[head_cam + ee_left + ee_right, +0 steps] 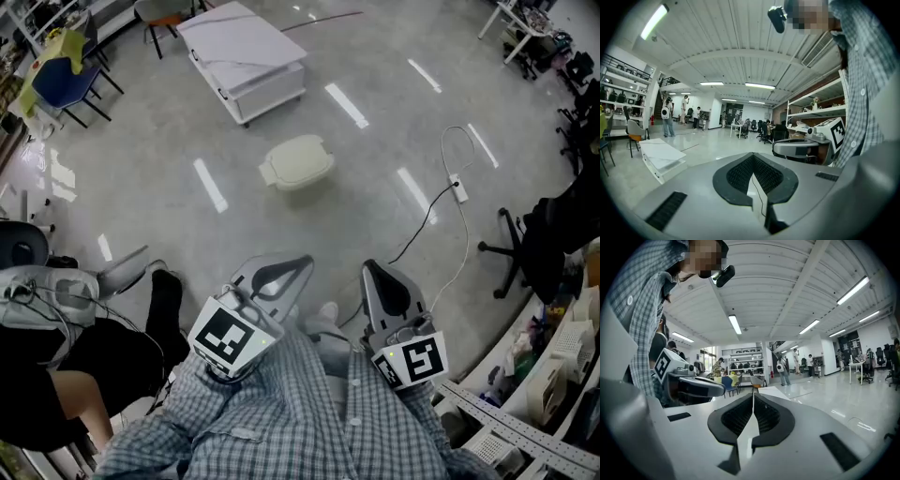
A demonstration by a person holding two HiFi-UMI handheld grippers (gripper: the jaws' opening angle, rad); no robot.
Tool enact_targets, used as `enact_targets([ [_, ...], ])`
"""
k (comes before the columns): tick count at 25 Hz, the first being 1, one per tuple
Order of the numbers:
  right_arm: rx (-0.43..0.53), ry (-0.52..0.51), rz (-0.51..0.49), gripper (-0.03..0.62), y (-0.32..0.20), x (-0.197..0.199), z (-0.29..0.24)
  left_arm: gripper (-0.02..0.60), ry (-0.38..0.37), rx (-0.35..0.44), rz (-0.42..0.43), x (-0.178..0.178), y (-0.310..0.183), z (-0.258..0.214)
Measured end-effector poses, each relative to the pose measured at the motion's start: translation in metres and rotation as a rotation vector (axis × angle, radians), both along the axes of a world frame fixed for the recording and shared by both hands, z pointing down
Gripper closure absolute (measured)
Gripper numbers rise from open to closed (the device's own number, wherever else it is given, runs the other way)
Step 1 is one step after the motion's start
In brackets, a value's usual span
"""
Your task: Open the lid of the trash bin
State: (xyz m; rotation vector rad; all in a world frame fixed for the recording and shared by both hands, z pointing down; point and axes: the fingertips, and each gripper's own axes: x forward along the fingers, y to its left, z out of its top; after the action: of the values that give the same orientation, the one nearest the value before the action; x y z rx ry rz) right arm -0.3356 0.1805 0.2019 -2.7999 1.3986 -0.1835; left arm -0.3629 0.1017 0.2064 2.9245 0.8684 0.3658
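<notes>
In the head view the bin (297, 161) sits on the floor (375, 178) with its lid (302, 153) down, well ahead of the fingers of the left gripper (286, 270) and the right gripper (377, 279), which are held side by side and apart. In the left gripper view that gripper's jaws are pressed together with nothing between them, and the right gripper lies off to their right. In the right gripper view the jaws likewise meet, empty.

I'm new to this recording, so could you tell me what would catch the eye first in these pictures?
A cream trash bin, lid down, sits alone on the shiny grey floor in the middle of the head view. At the bottom, the left gripper and right gripper point towards it, jaws together with nothing between them. A low white trolley stands beyond the bin.
</notes>
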Motion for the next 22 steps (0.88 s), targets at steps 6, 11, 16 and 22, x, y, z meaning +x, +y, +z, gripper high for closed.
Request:
enact_targets([
  [6, 0.002, -0.017, 0.028, 0.569, -0.001, 0.002, 0.001, 0.577, 0.003, -0.014, -0.004, 0.001, -0.009, -0.001],
  [11, 0.007, -0.019, 0.048, 0.569, -0.008, 0.002, 0.001, 0.577, 0.019, -0.027, -0.001, 0.003, -0.02, -0.002],
  [16, 0.012, -0.032, 0.074, 0.569, -0.015, -0.007, 0.004, 0.577, 0.026, -0.035, 0.008, -0.002, -0.03, 0.004],
  [22, 0.014, -0.011, 0.075, 0.569, -0.009, 0.005, 0.001, 0.577, 0.015, -0.042, -0.011, 0.01, -0.034, 0.003],
])
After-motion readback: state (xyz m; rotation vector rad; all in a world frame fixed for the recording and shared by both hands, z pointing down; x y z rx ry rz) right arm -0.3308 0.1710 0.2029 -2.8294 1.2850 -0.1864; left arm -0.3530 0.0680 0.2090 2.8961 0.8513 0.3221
